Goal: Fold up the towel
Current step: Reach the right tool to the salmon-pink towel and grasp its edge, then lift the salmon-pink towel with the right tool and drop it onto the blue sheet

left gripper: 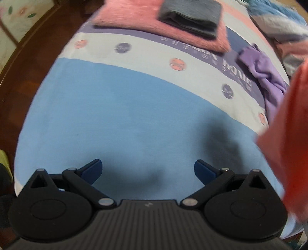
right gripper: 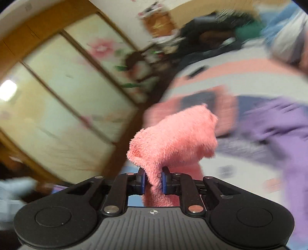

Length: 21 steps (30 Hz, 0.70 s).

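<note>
A fluffy pink towel (right gripper: 173,134) bunches up between the blue pads of my right gripper (right gripper: 153,181), which is shut on it; the cloth drapes forward and down past the pads. In the left wrist view the same towel (left gripper: 288,134) hangs as an orange-pink blur along the right edge, above the bed. My left gripper (left gripper: 147,170) is open over the plain blue part of the bedsheet (left gripper: 125,115), with nothing between its blue pads (left gripper: 92,170).
A folded pink towel (left gripper: 134,19) with a folded grey towel (left gripper: 190,17) on top lies at the far end of the bed. A crumpled purple cloth (left gripper: 265,77) sits to the right. Dark wooden floor (left gripper: 23,80) borders the bed's left side. Sliding panels (right gripper: 67,92) stand beyond.
</note>
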{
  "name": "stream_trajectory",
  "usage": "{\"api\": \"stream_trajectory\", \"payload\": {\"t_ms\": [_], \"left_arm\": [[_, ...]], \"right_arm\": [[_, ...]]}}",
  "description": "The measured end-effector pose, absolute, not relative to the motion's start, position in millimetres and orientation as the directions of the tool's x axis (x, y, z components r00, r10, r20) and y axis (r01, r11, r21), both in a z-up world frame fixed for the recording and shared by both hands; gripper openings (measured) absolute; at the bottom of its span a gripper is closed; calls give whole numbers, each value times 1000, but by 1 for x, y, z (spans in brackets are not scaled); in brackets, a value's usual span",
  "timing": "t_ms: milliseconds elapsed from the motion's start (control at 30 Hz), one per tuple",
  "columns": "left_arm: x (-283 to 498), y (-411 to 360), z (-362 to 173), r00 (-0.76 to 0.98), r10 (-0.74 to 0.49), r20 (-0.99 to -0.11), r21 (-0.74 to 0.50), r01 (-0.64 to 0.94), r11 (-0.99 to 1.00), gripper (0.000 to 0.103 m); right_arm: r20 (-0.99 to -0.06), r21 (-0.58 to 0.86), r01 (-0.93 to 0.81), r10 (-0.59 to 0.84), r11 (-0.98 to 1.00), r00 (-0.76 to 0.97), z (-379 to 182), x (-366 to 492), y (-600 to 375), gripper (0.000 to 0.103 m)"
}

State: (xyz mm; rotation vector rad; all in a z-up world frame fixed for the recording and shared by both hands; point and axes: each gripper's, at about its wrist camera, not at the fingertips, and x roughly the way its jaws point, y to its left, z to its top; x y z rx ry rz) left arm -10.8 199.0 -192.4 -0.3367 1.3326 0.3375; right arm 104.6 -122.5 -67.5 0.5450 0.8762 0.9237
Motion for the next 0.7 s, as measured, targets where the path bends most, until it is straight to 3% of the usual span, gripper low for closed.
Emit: {"api": "stream_trajectory", "payload": {"t_ms": [33, 100, 133, 167, 267, 400, 467, 533, 600, 700], "left_arm": [[-17, 209, -190, 205, 49, -978, -46, -435, 899, 103], [-30, 232, -191, 204, 60, -977, -40, -456, 889, 103], [-36, 244, -192, 201, 67, -977, -35, -466, 884, 103], [-42, 255, -195, 194, 76, -978, -25, -472, 881, 103], [-55, 281, -206, 167, 94, -981, 4, -472, 881, 103], [-61, 297, -224, 126, 89, -988, 25, -434, 900, 103], [-57, 294, -233, 117, 73, -990, 21, -394, 919, 103], [-54, 287, -244, 106, 55, -993, 15, -352, 936, 103], [-49, 279, -254, 104, 32, -994, -3, -320, 947, 103], [-40, 265, -267, 128, 4, -992, -34, -299, 954, 103]], "right_arm": [[-340, 791, -430, 898, 434, 281, -65, 103, -116, 18], [-320, 823, -388, 903, 415, 288, -70, 101, -101, 20], [-374, 797, -372, 873, 476, 314, -75, 100, -93, 21], [-490, 722, -354, 801, 594, 345, -85, 99, -84, 21], [-766, 422, -294, 511, 857, 390, -129, 97, -59, 23], [-904, 31, -224, 123, 974, 409, -179, 82, -40, 24], [-904, 45, -189, 120, 981, 410, -186, 71, -49, 26], [-900, 136, -171, 194, 976, 391, -190, 59, -51, 49], [-892, 218, -171, 267, 961, 365, -196, 47, -47, 58], [-896, 280, -174, 322, 944, 304, -215, 44, -32, 60]]}}
